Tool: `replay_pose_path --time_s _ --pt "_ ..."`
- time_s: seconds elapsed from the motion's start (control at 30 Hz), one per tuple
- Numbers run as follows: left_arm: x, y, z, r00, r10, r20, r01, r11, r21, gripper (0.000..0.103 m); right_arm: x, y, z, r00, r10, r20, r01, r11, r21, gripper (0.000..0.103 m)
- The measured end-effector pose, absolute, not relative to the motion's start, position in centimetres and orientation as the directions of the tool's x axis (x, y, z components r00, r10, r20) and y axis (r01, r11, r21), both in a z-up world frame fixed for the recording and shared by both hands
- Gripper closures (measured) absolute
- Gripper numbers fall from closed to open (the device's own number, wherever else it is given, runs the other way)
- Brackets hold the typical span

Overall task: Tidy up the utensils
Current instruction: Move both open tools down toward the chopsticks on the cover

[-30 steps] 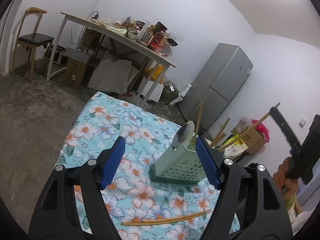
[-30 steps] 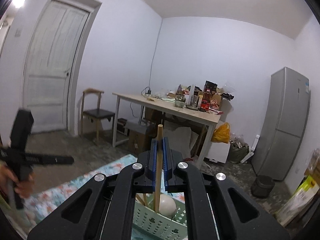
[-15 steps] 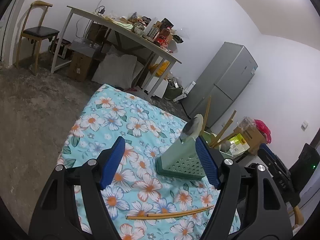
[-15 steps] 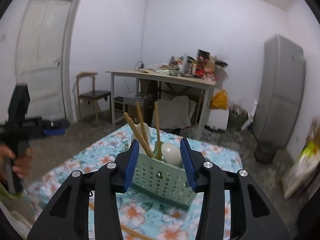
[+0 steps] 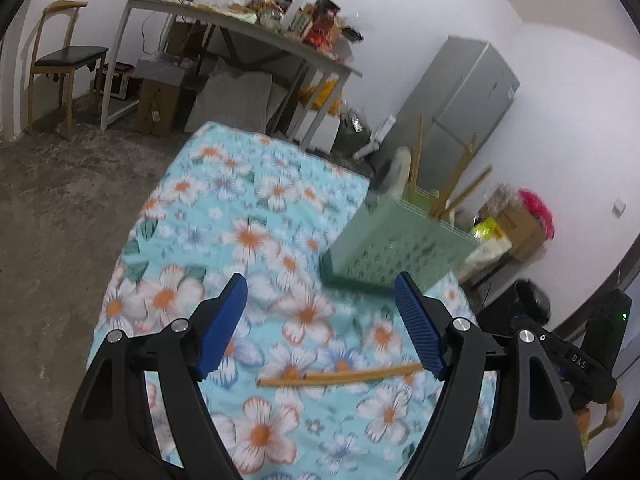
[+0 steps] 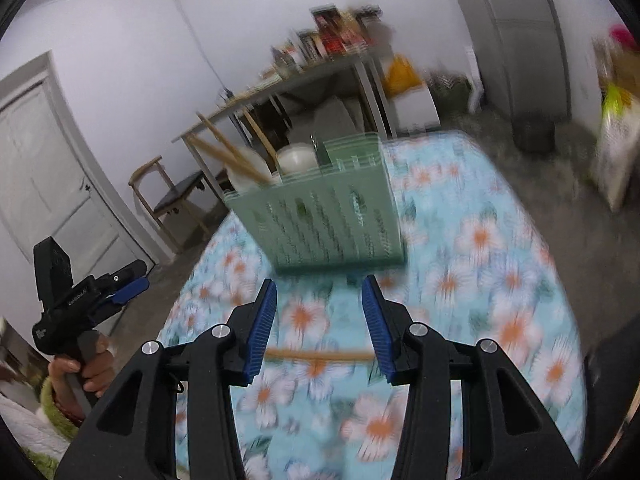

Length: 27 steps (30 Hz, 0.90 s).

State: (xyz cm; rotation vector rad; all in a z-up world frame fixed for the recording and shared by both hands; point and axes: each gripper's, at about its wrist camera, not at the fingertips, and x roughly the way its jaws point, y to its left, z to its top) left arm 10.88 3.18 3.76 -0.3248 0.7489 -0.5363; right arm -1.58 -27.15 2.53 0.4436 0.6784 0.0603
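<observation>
Two wrist fisheyes angled down, sharing the floral cloth [image 5: 256, 216].

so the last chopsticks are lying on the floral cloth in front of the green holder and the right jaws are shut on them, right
Not quite. The chopsticks do lie on the floral cloth in front of the green holder, but the right gripper has open jaws with nothing between them, as the right wrist view shows.

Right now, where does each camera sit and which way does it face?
Left wrist: on the open left gripper, angled down at loose chopsticks on the floral cloth; right gripper's body at right edge.
Right wrist: on the open right gripper, angled down; left gripper and hand at left.
Shared: green basket, chopsticks, cloth.
</observation>
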Motion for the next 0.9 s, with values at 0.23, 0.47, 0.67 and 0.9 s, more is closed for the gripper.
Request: replay_pose_path --time_s 0.23,0.47,0.67,0.9 --pt "9.1 0.6 1.1 0.568 -0.485 -0.665 0.4 0.869 -0.292 0.031 -2.0 -26.7 -3.4 0.652 0.24 -0.719 0.225 0.844 0.487 0.059" --pt "7.5 -0.3 -1.3 0.492 -0.494 -0.717 0.433 0.853 -0.291 0.031 -1.9 -26.7 -6.7 0.58 0.287 -0.763 0.304 0.792 0.529 0.059" --pt "8.3 1.6 -4.2 0.319 -0.66 -0.681 0.309 0.751 -0.583 0.031 -1.8 -26.5 -7.8 0.561 0.308 -0.768 0.312 0.781 0.541 0.059" --pt "10.6 4.3 -8.3 0.265 -0.804 -0.532 -0.013 0.549 -0.836 0.043 -1.5 -26.7 -8.3 0.563 0.329 -0.758 0.307 0.769 0.561 0.059"
